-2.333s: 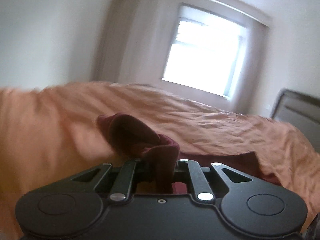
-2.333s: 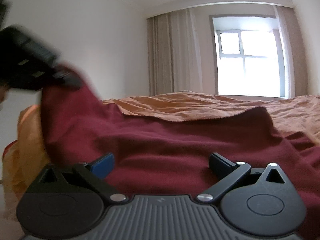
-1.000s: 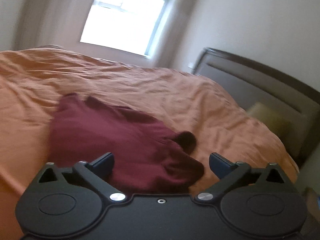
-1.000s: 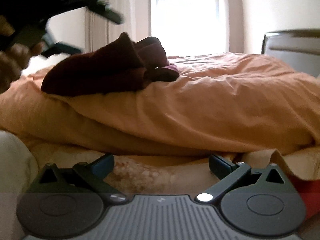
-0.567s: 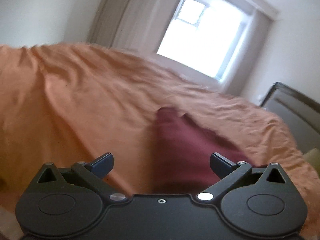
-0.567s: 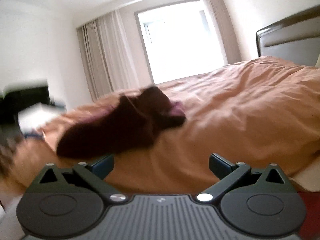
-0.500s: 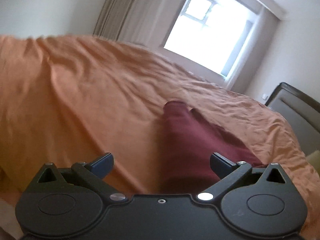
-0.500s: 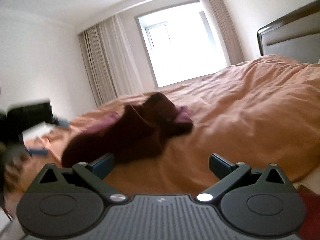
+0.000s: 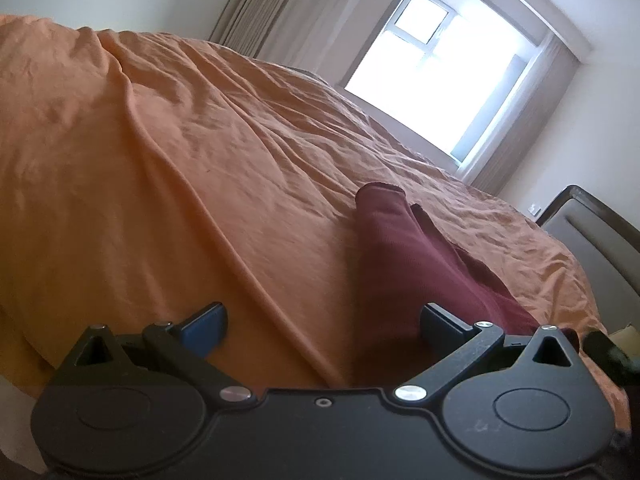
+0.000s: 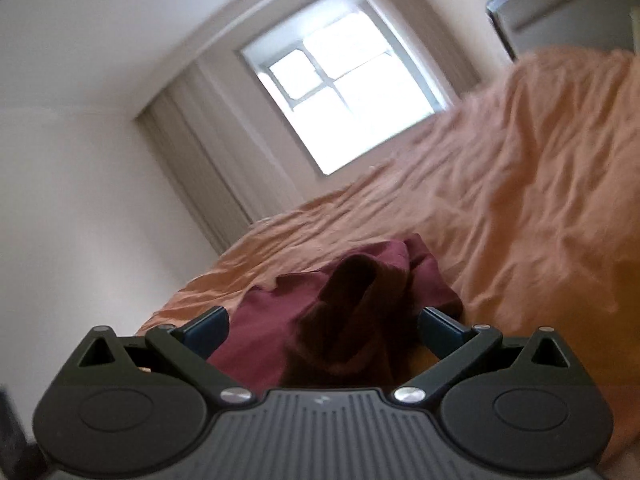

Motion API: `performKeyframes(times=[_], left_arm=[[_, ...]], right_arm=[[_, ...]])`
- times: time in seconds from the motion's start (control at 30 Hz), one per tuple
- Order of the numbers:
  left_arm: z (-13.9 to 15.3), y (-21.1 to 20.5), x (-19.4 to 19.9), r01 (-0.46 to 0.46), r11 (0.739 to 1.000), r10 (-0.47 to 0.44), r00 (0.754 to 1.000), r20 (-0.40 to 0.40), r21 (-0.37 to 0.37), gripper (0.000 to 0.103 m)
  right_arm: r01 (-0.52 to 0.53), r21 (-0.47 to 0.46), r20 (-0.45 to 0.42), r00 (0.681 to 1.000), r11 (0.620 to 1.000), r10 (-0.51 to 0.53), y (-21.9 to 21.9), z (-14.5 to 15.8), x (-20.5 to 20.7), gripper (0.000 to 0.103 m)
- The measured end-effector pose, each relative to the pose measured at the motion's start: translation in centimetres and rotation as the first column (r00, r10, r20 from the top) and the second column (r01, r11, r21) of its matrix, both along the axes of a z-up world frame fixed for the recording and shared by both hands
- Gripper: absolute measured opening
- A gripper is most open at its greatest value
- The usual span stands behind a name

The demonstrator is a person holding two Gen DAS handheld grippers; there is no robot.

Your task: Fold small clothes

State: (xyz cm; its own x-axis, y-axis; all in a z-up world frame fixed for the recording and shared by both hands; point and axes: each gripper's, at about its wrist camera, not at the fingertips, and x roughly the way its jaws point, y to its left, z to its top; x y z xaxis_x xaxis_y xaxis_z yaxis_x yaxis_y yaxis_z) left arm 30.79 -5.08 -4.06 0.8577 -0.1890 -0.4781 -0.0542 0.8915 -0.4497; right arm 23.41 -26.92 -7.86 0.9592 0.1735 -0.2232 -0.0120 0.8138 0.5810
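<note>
A dark red garment (image 9: 404, 264) lies bunched on the orange bed cover (image 9: 160, 184). In the left wrist view it stretches away from the right finger, its folded end farthest off. My left gripper (image 9: 322, 322) is open and holds nothing; bare cover lies between its fingers. In the right wrist view the same dark red garment (image 10: 348, 312) is a rumpled heap directly ahead. My right gripper (image 10: 322, 326) is open, with the near edge of the heap lying between its fingers.
The orange bed cover (image 10: 520, 208) fills most of both views, creased all over. A bright window (image 9: 440, 72) with pale curtains stands beyond the bed. A dark headboard (image 9: 592, 232) sits at the right. White walls surround the bed.
My left gripper let go of the garment, which now lies on the bed. Both grippers stay open. The right gripper has tilted and moved in close to the heap.
</note>
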Motion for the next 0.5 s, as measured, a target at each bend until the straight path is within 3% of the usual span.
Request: performKeyframes(times=[0.13, 0.2, 0.3, 0.4, 0.5], left_arm=[[-0.4, 0.1, 0.1, 0.032, 0.999, -0.031, 0.999, 0.010, -0.010, 0.102], [-0.4, 0.0, 0.2, 0.041, 0.999, -0.041, 0.999, 0.015, -0.005, 0.099], [-0.3, -0.5, 0.3, 0.054, 0.999, -0.054, 0.998, 0.019, -0.005, 0.093], [0.0, -1.5, 0.6, 0.074, 0.997, -0.074, 0.997, 0.019, -0.006, 0.085], [0.4, -2.7, 1.2, 0.133, 0.991, -0.133, 0.991, 0.025, -0.014, 0.071]], right_arm=[[0.044, -0.061, -0.045, 0.998, 0.997, -0.047, 0.5, -0.3, 2.3, 0.075], [0.056, -0.104, -0.048, 0.997, 0.993, -0.061, 0.7, -0.6, 2.8, 0.052], [0.069, -0.136, -0.052, 0.996, 0.988, -0.077, 0.5, -0.7, 3.2, 0.035], [0.077, -0.137, -0.039, 0.996, 0.988, -0.083, -0.2, -0.3, 3.6, 0.025], [0.113, -0.197, 0.023, 0.994, 0.974, -0.111, 0.0, 0.8, 3.1, 0.024]])
